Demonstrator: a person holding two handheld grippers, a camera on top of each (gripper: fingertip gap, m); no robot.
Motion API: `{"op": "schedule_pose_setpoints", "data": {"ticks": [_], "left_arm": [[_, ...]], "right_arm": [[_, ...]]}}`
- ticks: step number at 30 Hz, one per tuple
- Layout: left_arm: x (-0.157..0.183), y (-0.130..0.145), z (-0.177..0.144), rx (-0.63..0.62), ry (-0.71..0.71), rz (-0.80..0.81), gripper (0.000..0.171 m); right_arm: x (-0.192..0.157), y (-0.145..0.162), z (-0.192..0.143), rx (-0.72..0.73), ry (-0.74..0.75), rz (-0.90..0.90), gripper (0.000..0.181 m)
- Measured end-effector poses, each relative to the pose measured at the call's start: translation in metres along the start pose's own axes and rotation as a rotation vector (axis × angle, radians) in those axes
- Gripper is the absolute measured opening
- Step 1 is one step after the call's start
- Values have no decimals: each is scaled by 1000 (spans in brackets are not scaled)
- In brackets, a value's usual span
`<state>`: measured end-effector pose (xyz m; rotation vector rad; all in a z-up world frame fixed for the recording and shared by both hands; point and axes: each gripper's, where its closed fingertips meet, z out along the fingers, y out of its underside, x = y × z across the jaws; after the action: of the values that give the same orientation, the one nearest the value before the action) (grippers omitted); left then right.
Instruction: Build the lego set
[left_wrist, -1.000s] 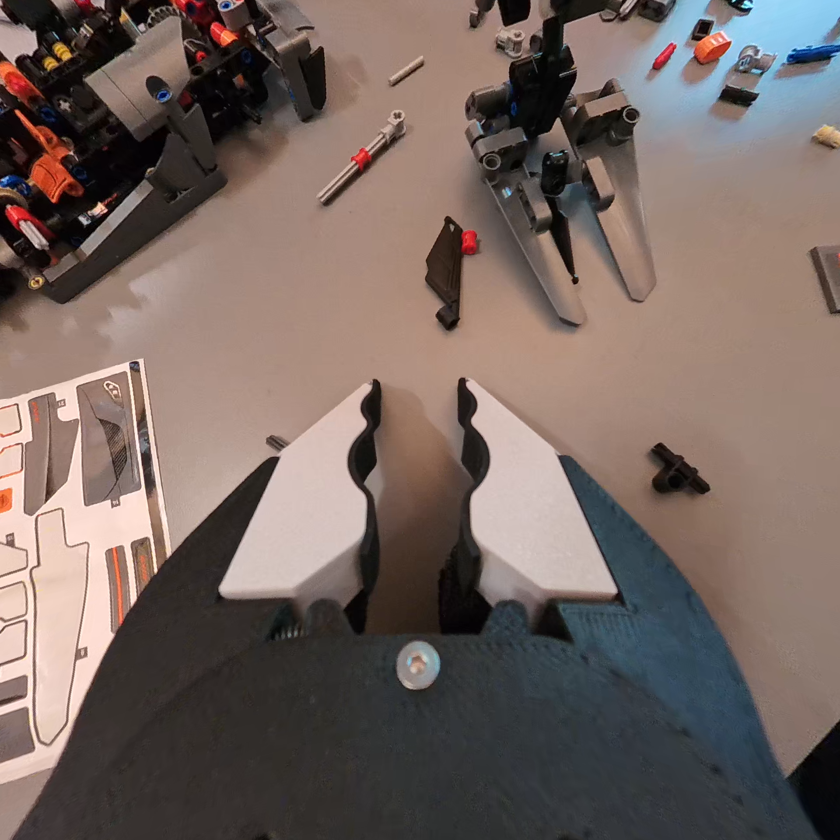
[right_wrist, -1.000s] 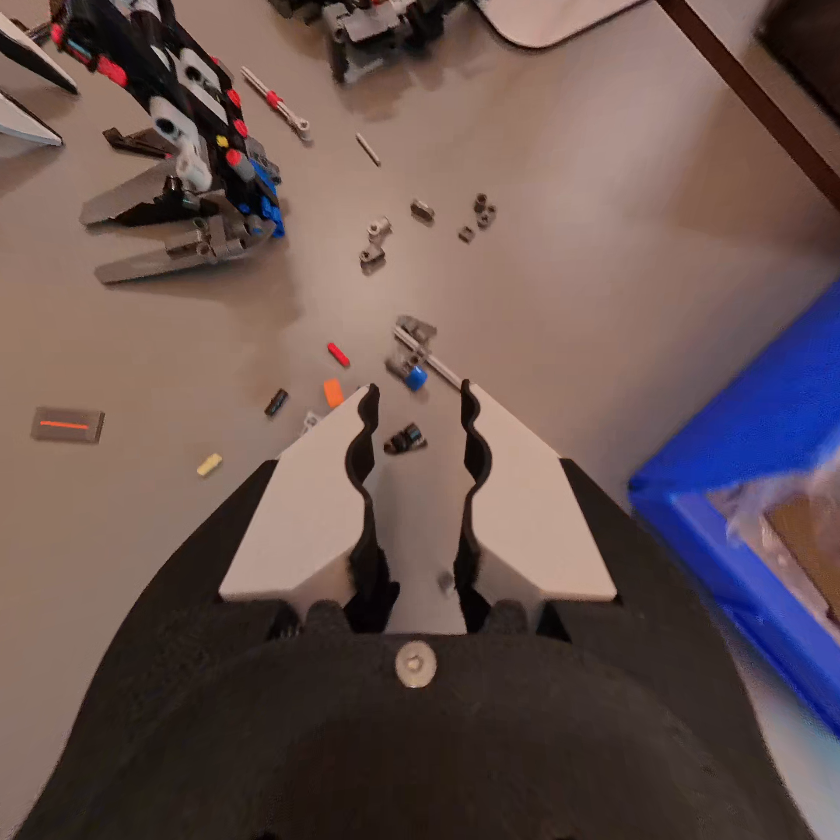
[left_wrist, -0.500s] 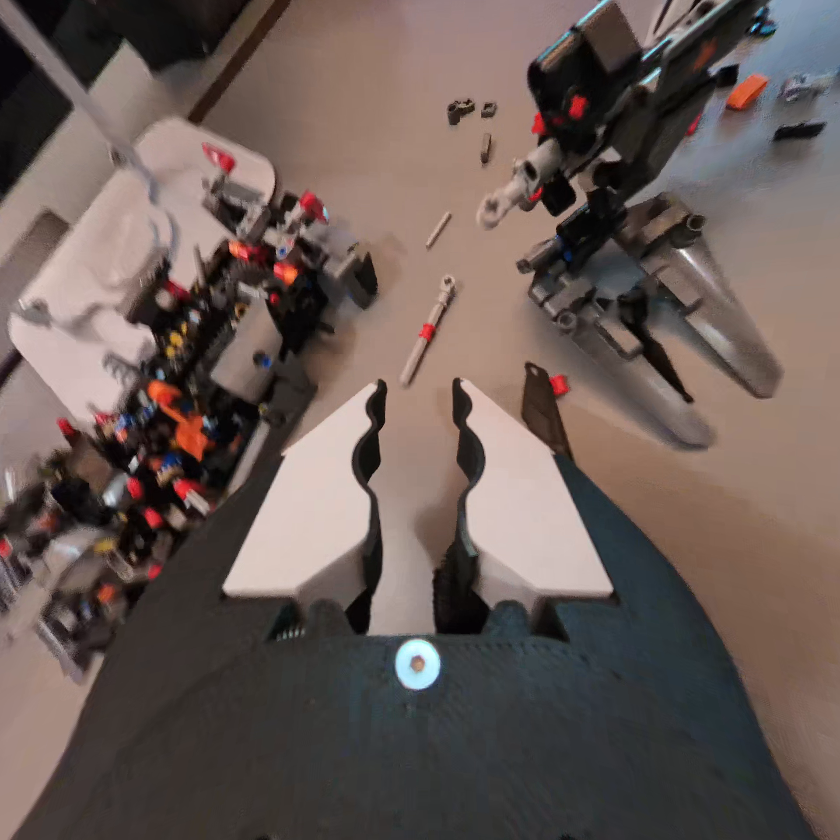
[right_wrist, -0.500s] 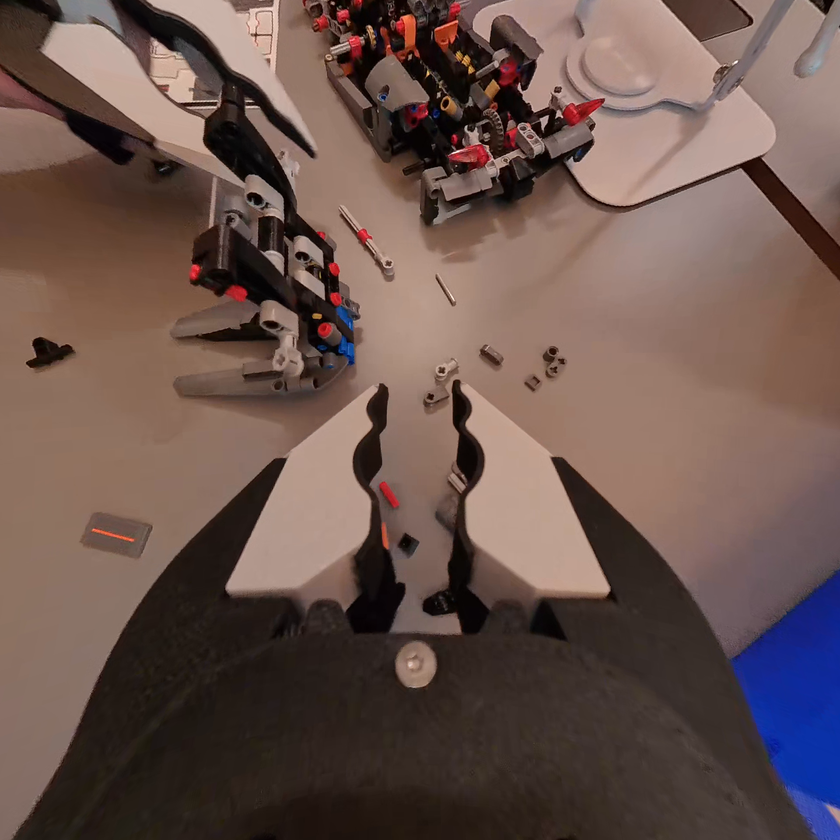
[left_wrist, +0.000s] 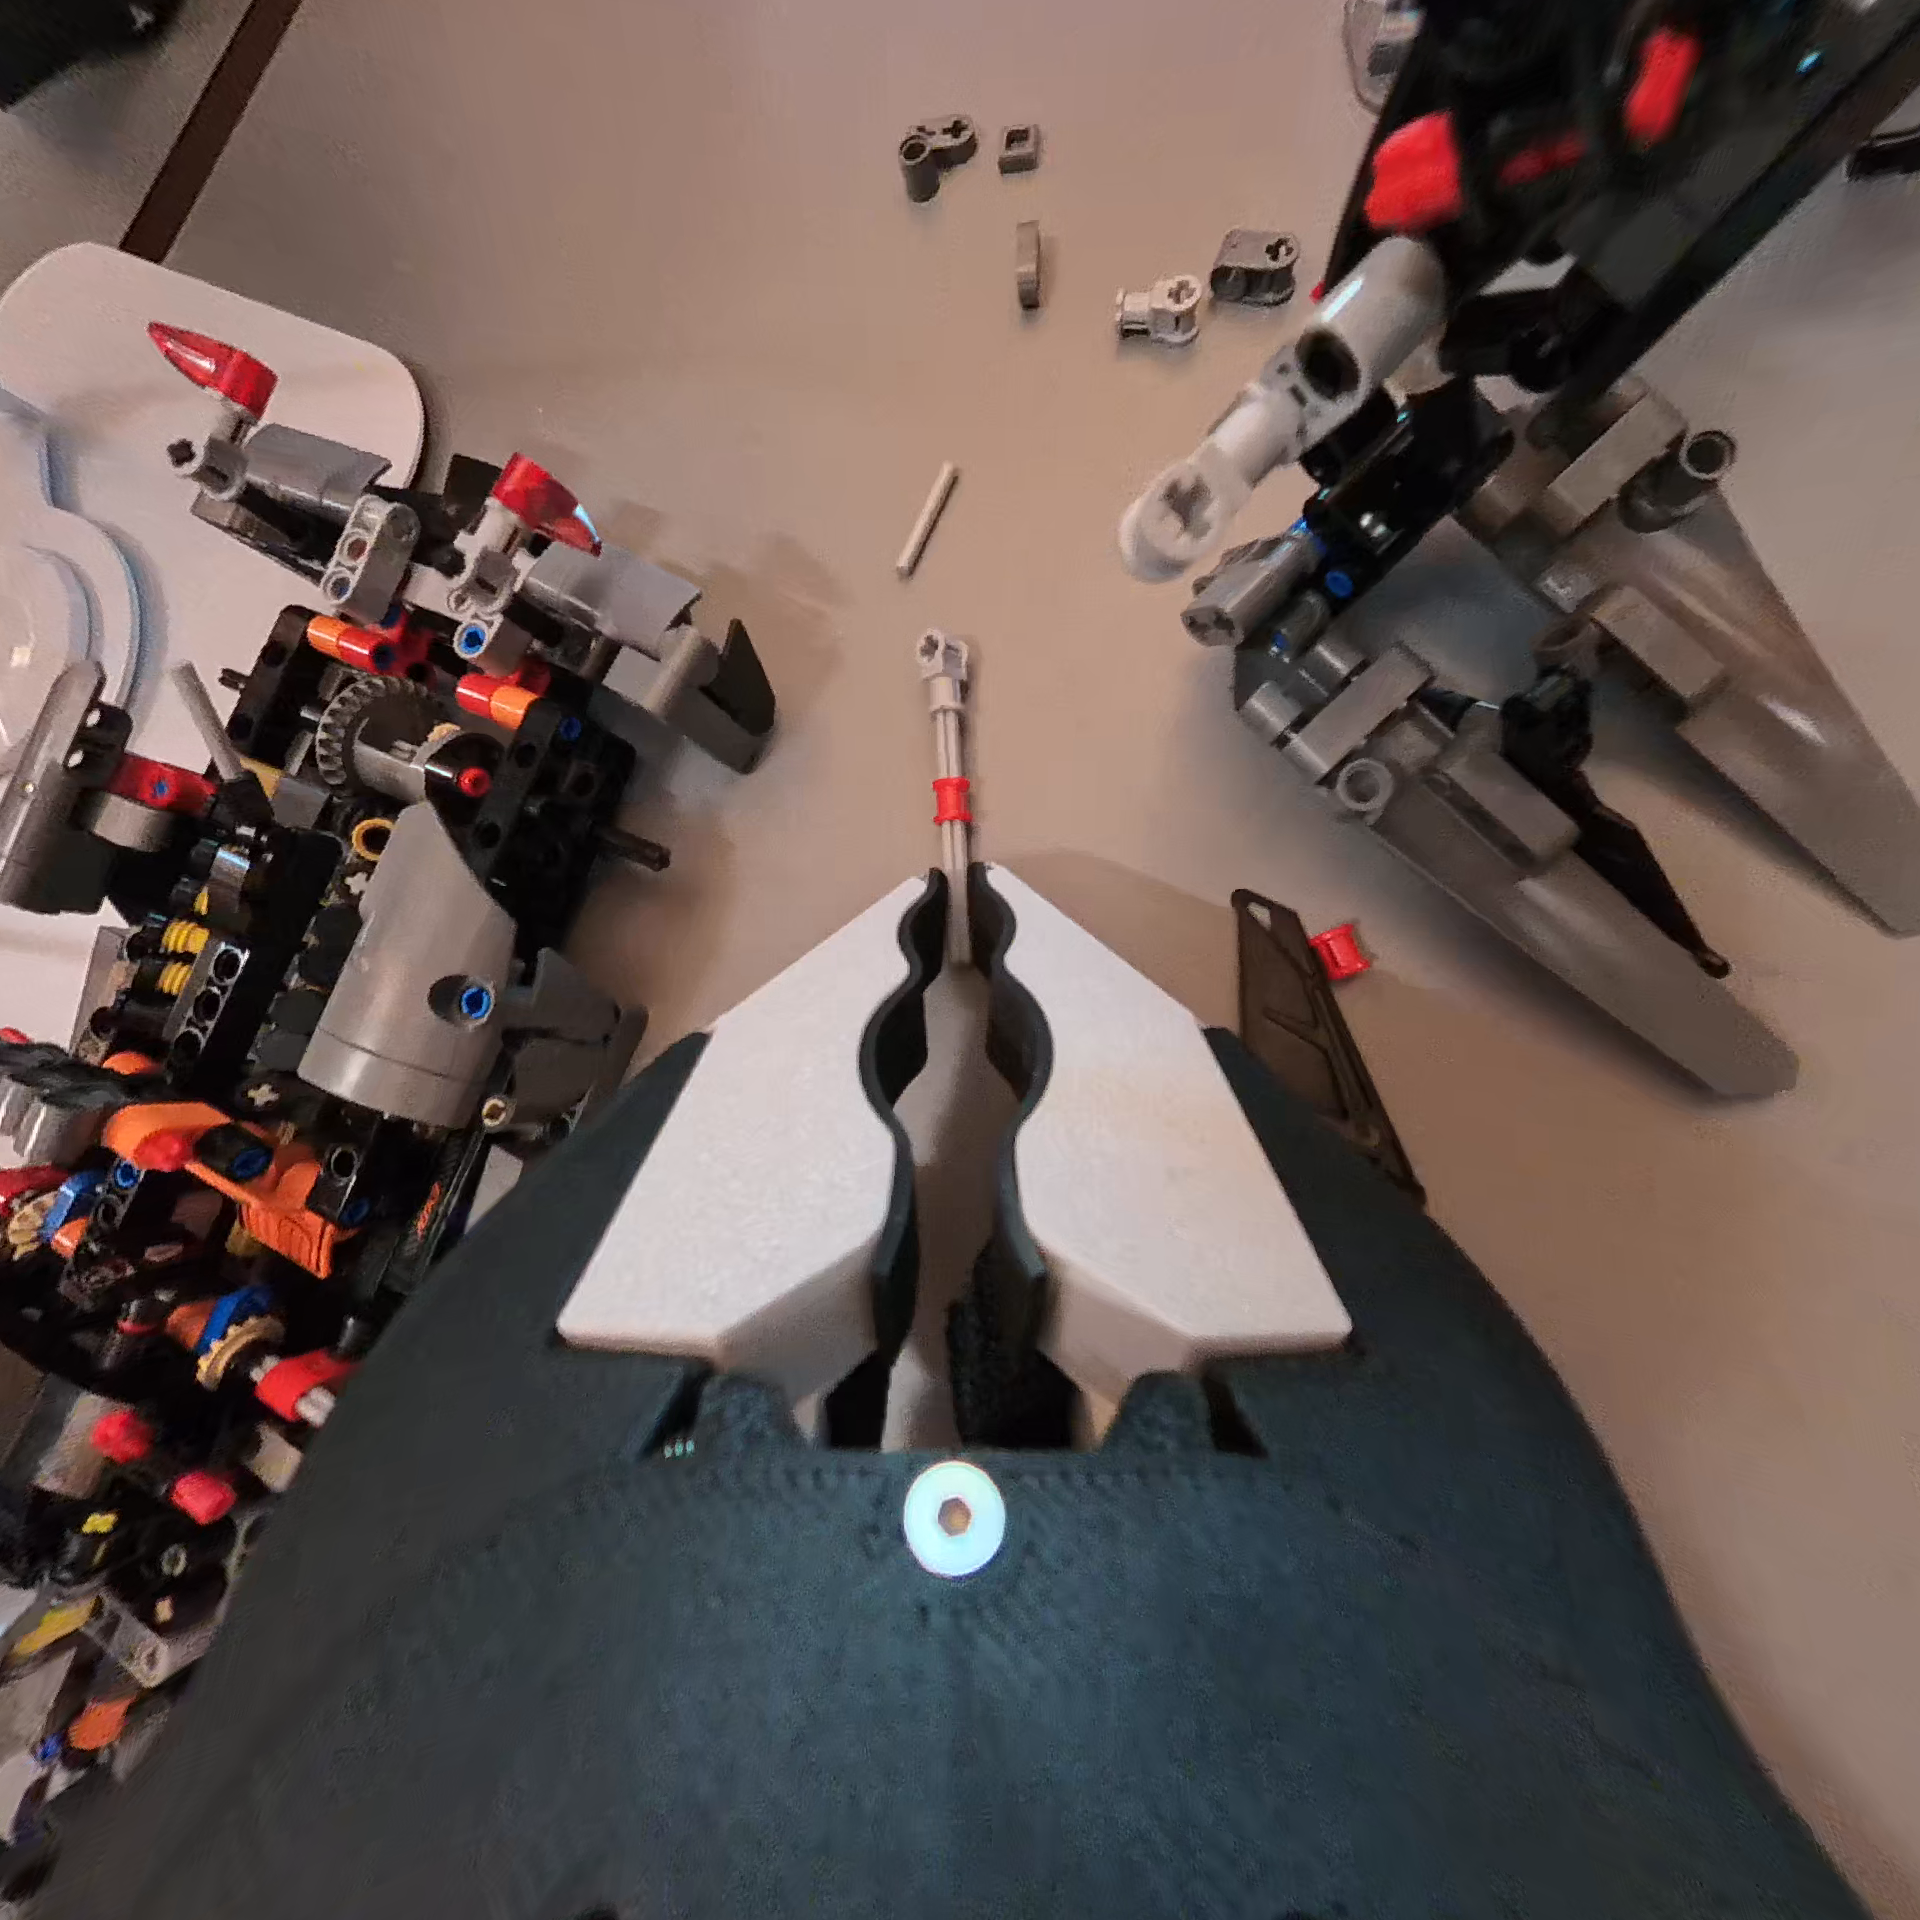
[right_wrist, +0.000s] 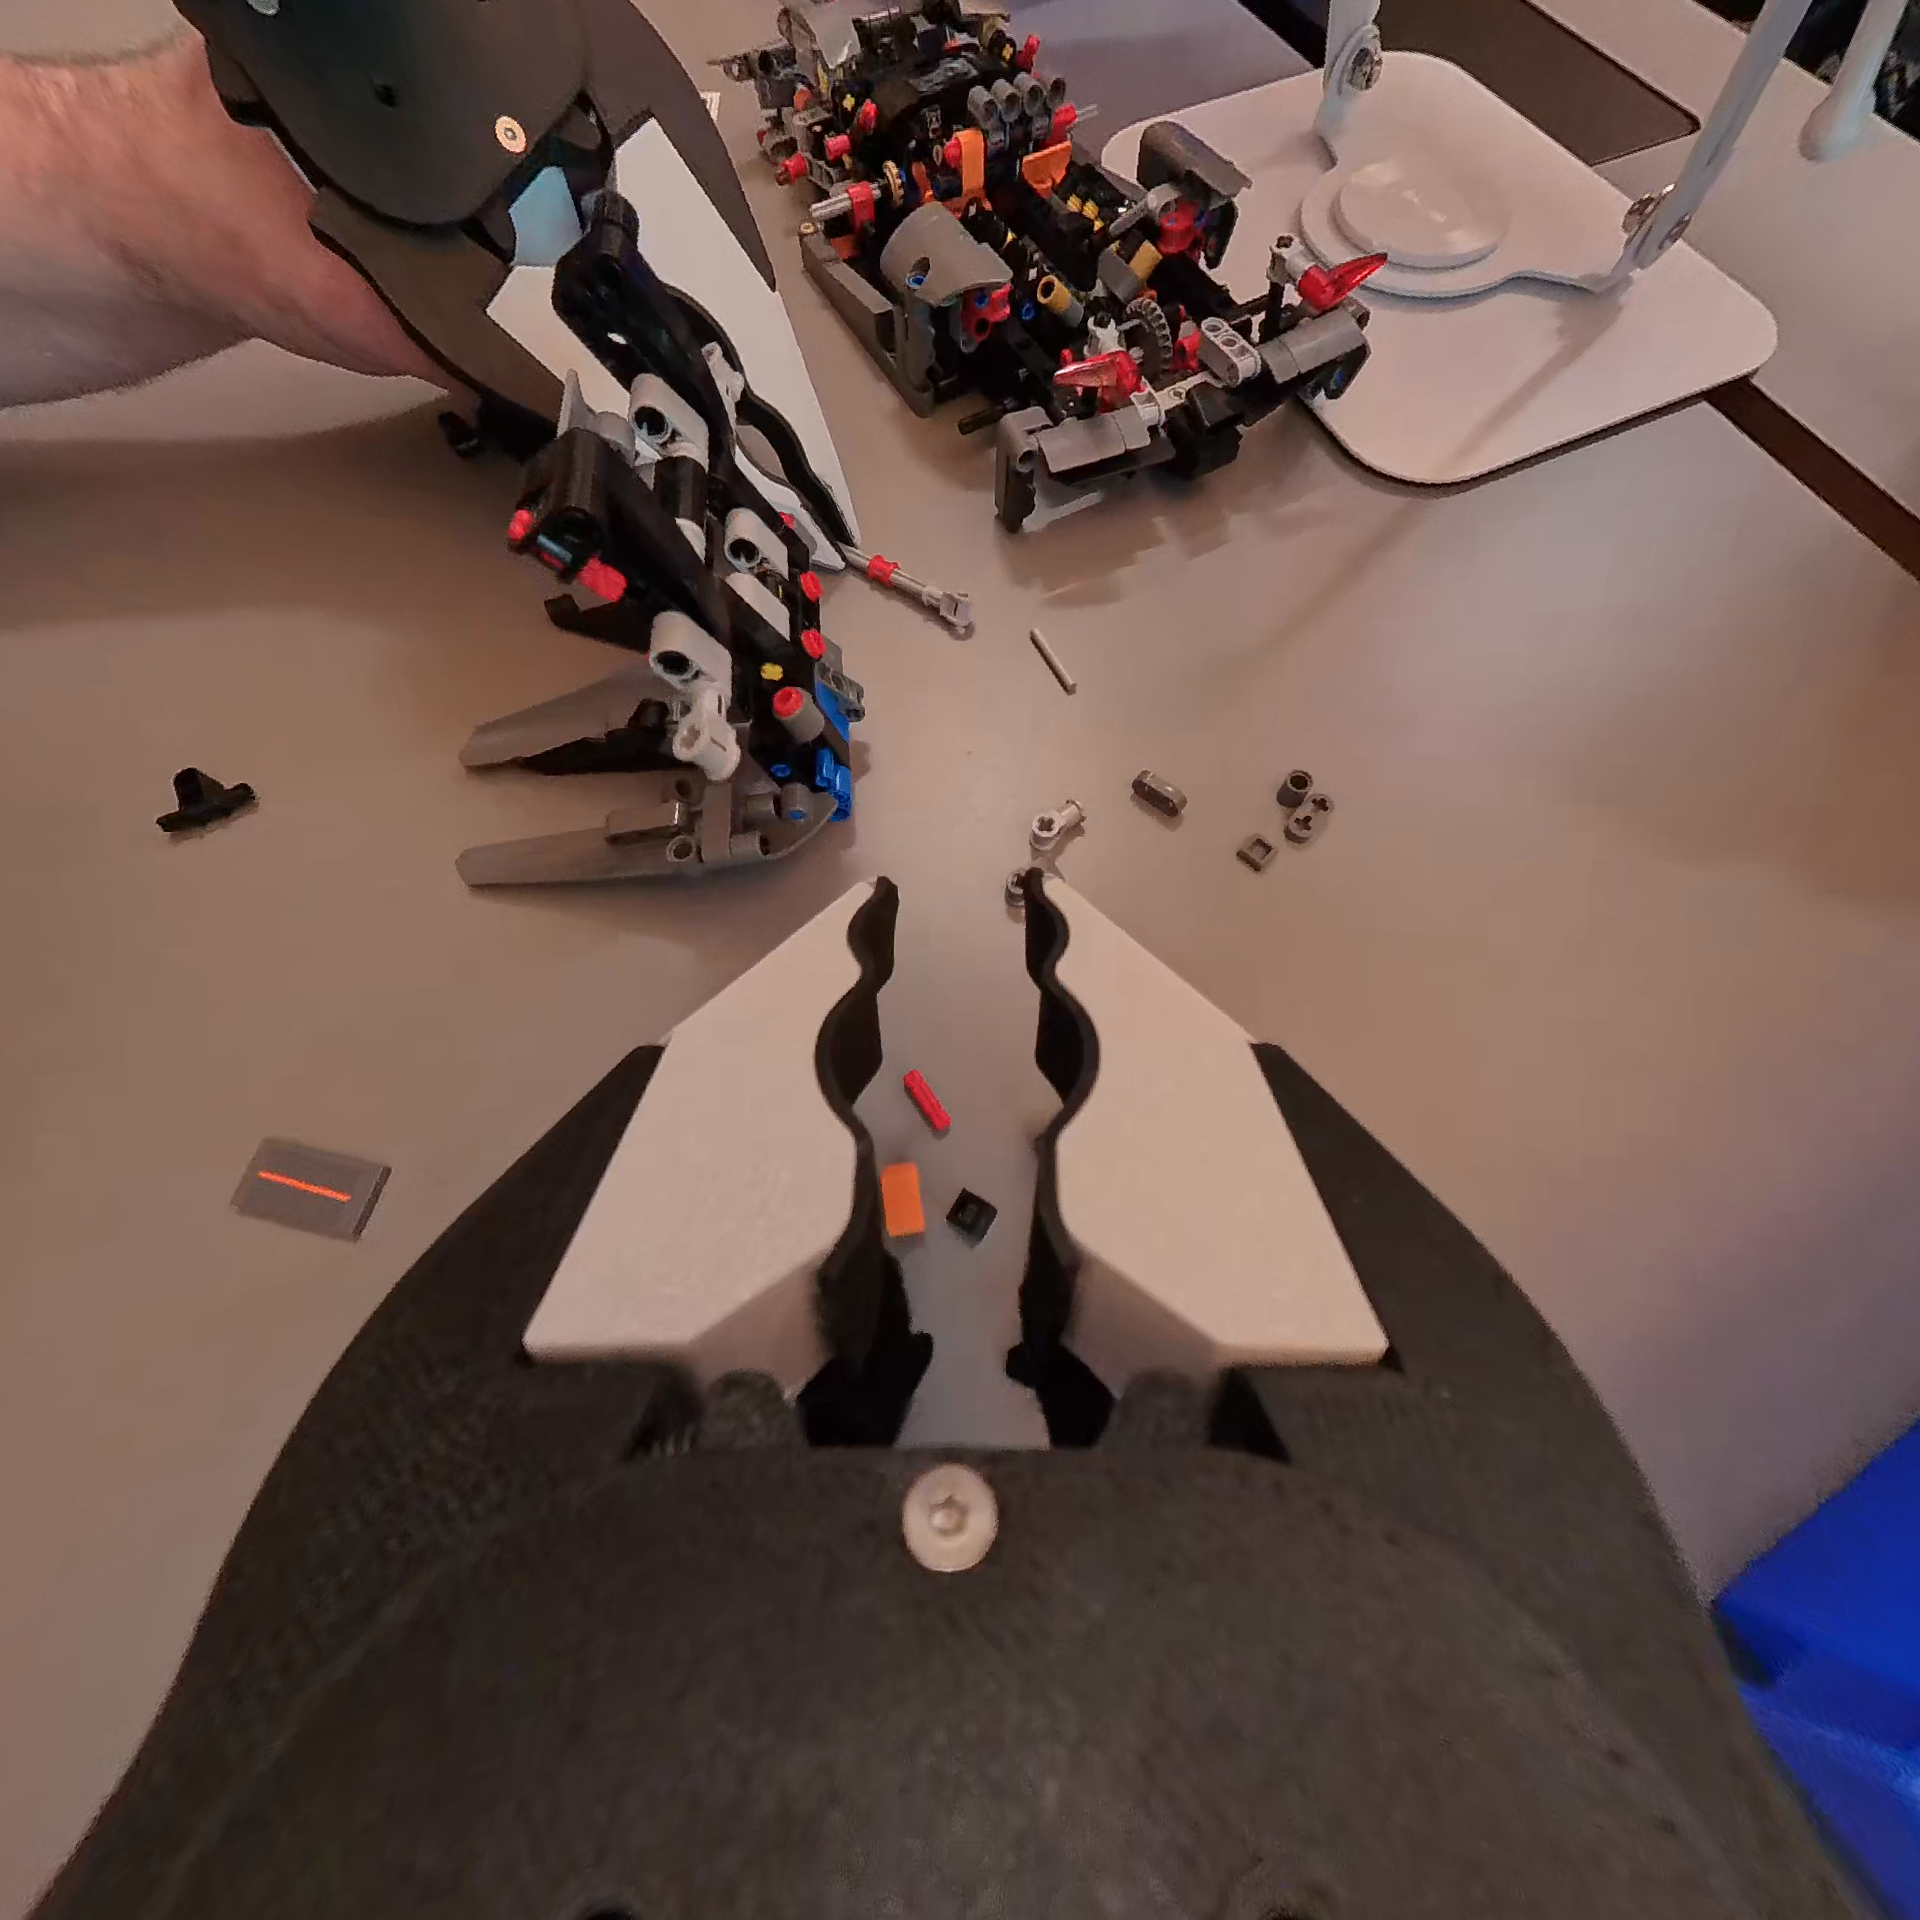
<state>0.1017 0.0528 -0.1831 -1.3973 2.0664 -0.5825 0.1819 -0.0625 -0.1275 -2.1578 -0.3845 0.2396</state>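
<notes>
In the left wrist view the left gripper (left_wrist: 958, 894) is closed on the near end of a grey axle (left_wrist: 950, 769) with a red bush, lying on the table (left_wrist: 727, 208) right of the chassis (left_wrist: 343, 831). In the right wrist view the right gripper (right_wrist: 954, 894) hangs empty and parted, well apart from the chassis (right_wrist: 1049, 260), over a red pin (right_wrist: 925, 1099) and an orange piece (right_wrist: 901, 1197).

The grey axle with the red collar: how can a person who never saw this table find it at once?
Look between the big lego chassis on the left and the winged grey assembly on the right. There the left gripper is shut on the axle. Unlike the short plain pin beyond it, it carries a red collar and a connector tip.
</notes>
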Motion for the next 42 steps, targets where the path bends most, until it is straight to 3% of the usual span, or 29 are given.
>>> {"op": "schedule_pose_setpoints", "data": {"ticks": [8,21,30,36,42], "left_arm": [[-4,2,-15,18,-71,-24,3],[9,12,-85,39,-128,-25,2],[57,-10,-106,81,-30,169,2],[89,-37,-101,130,51,293,2],[119,-53,-98,155,125,405,2]], "right_arm": [[0,-1,-12,41,5,6,22],[-31,-30,-42,121,27,-64,21],[-78,-45,-54,164,-42,-115,21],[-119,-44,-34,133,-130,-156,27],[-133,-30,-15,76,-149,-186,32]]}}
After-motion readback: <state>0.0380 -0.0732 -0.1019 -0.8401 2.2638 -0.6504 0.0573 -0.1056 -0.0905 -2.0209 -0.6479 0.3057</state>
